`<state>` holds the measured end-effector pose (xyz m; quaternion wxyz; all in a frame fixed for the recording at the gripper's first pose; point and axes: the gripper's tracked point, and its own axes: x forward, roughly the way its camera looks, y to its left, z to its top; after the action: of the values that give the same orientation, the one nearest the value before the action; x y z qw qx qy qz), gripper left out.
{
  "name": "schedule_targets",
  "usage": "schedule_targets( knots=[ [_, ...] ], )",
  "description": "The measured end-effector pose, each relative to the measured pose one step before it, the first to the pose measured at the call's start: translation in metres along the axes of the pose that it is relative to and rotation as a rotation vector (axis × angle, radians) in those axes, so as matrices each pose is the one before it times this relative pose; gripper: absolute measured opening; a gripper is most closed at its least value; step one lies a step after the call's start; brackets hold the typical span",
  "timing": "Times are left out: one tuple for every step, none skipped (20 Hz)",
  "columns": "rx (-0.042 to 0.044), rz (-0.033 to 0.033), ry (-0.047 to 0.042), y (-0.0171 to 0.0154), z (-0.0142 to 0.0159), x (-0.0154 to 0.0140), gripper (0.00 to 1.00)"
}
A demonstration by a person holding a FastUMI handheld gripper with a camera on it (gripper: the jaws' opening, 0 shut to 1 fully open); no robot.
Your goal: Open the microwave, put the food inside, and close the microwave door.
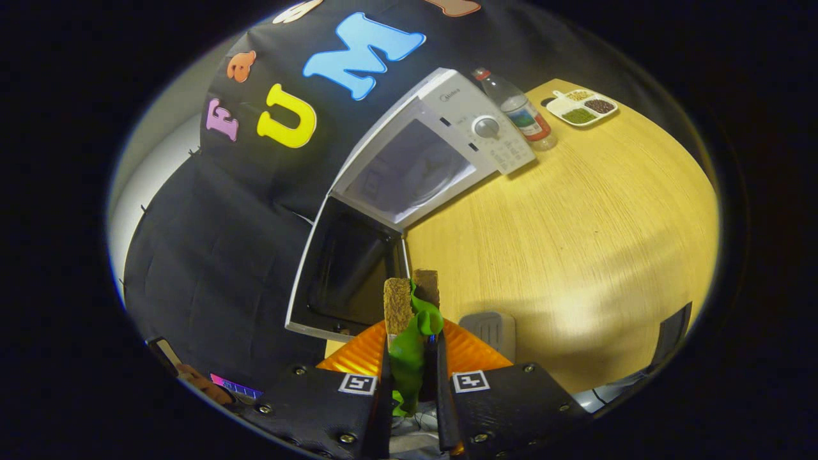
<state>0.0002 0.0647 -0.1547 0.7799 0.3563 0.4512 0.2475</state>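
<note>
Wooden table [575, 211] carried the microwave [441, 147], whose door [345, 268] was already swung open, while the sandwich [409, 319] was held clamped between the fingers [412, 370], not yet placed inside, door left unclosed.

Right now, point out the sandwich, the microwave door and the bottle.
sandwich [399, 305]: gripper view, on the bread slice standing up between the gripper's [412, 358] closed fingers.
microwave door [348, 271]: gripper view, on the dark inner window of the open door.
bottle [525, 115]: gripper view, on its label.
</note>
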Motion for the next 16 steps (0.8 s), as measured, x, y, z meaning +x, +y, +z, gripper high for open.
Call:
schedule_targets(
  knots=[
    [-0.00555,0.00894,-0.01403,0.00625,0.00651,0.00368,0.29],
    [0.00134,0.00378,-0.02103,0.00493,0.00822,0.00500,0.29],
    [-0.00643,0.00089,-0.01565,0.00392,0.00703,0.00574,0.29],
    [-0.00599,-0.00400,-0.02064,0.00377,0.00697,0.00597,0.29],
    [-0.01480,-0.00599,-0.01856,0.00234,0.00541,0.00508,0.29],
    [-0.01291,-0.00556,-0.02192,0.00278,0.00738,0.00613,0.29],
    [-0.00849,-0.00224,-0.02432,0.00286,0.00473,0.00806,0.29],
    [-0.00002,0.00261,-0.02303,0.00333,0.00561,0.00755,0.29],
    [0.00661,0.00546,-0.02562,0.00320,0.00548,0.00773,0.29],
    [0.01239,0.00634,-0.02574,0.00336,0.00566,0.00829,0.29],
    [0.01273,0.00687,-0.02317,0.00402,0.00482,0.00797,0.29],
    [0.00873,0.00322,-0.02160,0.00205,0.00420,0.00818,0.29],
    [0.00388,0.00267,-0.01733,0.00173,0.00269,0.00621,0.29],
    [0.00559,0.00159,-0.01600,0.00044,0.00284,0.00768,0.29],
    [0.00706,0.00241,-0.00246,0.00155,0.00004,0.00571,0.29],
    [0.00690,0.00145,-0.00290,0.00073,0.00128,0.00678,0.29]
  ],
)
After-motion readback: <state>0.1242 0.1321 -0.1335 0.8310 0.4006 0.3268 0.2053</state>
